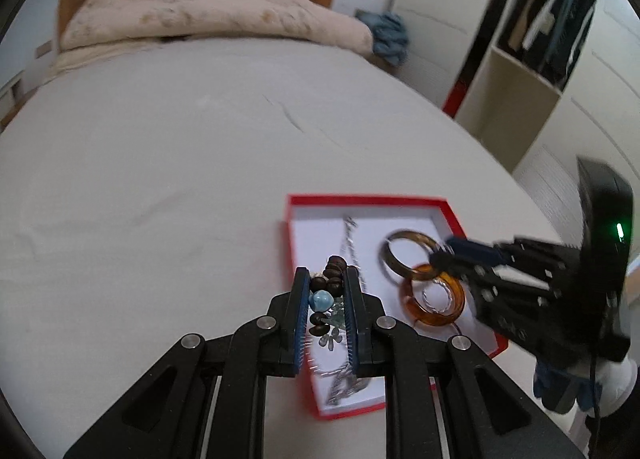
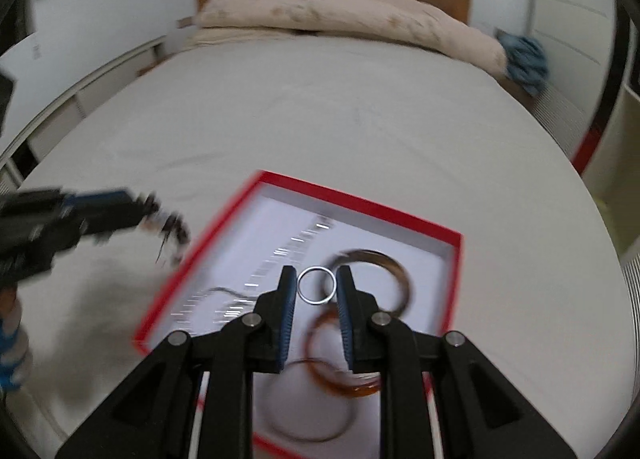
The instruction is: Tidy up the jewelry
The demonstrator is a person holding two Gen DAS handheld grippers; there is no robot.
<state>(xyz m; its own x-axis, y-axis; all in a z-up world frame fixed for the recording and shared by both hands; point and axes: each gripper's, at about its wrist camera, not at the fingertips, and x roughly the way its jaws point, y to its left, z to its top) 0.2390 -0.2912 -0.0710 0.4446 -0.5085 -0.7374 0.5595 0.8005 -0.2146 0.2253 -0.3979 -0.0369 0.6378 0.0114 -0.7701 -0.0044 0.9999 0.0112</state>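
A red-rimmed box point(image 1: 360, 200) with a white floor lies on the bed; it also shows in the right wrist view point(image 2: 360, 199). In it lie a silver chain point(image 1: 352, 243), a brown bangle point(image 1: 404, 255) and an amber bangle point(image 1: 434, 297). My left gripper point(image 1: 325, 279) is shut on a bead bracelet point(image 1: 326, 291) with dark beads and a blue bead, above the box's left edge. My right gripper point(image 2: 316, 279) is shut on a silver ring point(image 2: 317, 285) above the box, over the bangles point(image 2: 384, 279).
The bed's pale sheet point(image 1: 160, 179) spreads all around the box. A beige duvet point(image 1: 208, 15) lies at the headboard. A blue cloth point(image 1: 390, 37) sits at the bed's right. An open wardrobe point(image 1: 540, 31) with hanging clothes stands at the right.
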